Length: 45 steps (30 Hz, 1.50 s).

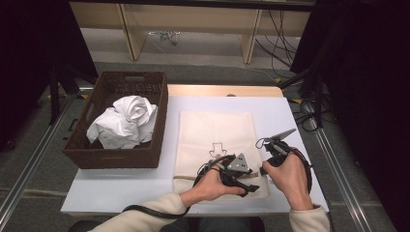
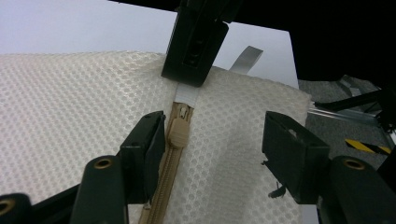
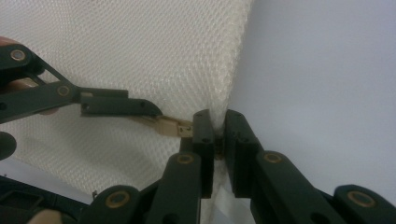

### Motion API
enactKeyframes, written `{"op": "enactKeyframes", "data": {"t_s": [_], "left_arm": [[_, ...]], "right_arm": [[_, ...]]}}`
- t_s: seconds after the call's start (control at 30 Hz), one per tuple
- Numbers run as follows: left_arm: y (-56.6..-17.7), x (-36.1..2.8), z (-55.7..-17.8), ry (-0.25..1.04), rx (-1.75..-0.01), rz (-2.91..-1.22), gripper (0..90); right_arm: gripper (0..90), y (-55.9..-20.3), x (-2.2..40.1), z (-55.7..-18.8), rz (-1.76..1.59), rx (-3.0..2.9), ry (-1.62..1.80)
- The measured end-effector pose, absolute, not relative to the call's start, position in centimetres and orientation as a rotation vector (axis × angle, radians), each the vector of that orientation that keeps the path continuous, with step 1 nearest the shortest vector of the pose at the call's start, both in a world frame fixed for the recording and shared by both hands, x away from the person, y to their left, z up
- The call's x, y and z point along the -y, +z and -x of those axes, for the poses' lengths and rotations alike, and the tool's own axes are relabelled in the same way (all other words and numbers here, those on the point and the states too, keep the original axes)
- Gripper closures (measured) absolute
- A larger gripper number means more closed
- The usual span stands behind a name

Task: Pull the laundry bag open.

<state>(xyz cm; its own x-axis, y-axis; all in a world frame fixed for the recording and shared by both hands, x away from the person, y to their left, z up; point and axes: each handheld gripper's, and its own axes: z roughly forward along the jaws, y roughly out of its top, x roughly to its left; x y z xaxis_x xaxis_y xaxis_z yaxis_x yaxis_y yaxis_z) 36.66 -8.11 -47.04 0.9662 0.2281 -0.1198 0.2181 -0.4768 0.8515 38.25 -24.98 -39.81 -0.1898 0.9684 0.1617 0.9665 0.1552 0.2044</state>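
High view: the mesh bag [image 1: 215,145] lies flat on the white table [image 1: 121,186], right of the basket [image 1: 121,157], which holds crumpled white cloth [image 1: 124,122]. Both my hands work at the bag's near right corner, where the zipper ends. My left gripper [image 1: 244,182] lies low across the near hem; my right gripper [image 1: 262,169] stands at the corner itself. The bag lies flat, I judge, so the zipper runs straight.

Left gripper view: the zipper [image 2: 164,186] runs up between my jaws, with the slider [image 2: 178,132] just beside the left pad. The jaws stand apart on either side and press on nothing; I judge they are placed to take the slider. Ahead, my right gripper [image 2: 192,74] sits at the zipper's end, over a white tab [image 2: 187,97].

Right gripper view: my right gripper [image 3: 218,128] is clamped on the bag's edge [image 3: 232,79], mesh pinched between the pads. I judge this hold anchors the corner so the fabric will not bunch when the slider is pulled. The left gripper's one visible finger [image 3: 119,106] reaches in from the left, its tip at the slider [image 3: 170,126].
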Motion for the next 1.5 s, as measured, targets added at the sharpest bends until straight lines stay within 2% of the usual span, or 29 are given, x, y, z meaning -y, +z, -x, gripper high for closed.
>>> {"op": "enactKeyframes", "data": {"t_s": [0.43,0.97,1.5], "left_arm": [[-46.8,8.5,-36.5,0.014,-0.313,-2.081,47.8],[-47.3,8.5,-37.2,-0.004,-0.432,-2.071,75.0],[-47.2,8.6,-37.5,-0.08,-0.534,-2.047,75.6]], "right_arm": [[84.4,-40.1,25.2,-38.4,-1.961,-2.378,0.433],[84.4,-39.8,25.1,-38.2,-1.975,-2.395,0.433],[84.3,-39.8,24.9,-38.2,-1.988,-2.381,0.427]]}}
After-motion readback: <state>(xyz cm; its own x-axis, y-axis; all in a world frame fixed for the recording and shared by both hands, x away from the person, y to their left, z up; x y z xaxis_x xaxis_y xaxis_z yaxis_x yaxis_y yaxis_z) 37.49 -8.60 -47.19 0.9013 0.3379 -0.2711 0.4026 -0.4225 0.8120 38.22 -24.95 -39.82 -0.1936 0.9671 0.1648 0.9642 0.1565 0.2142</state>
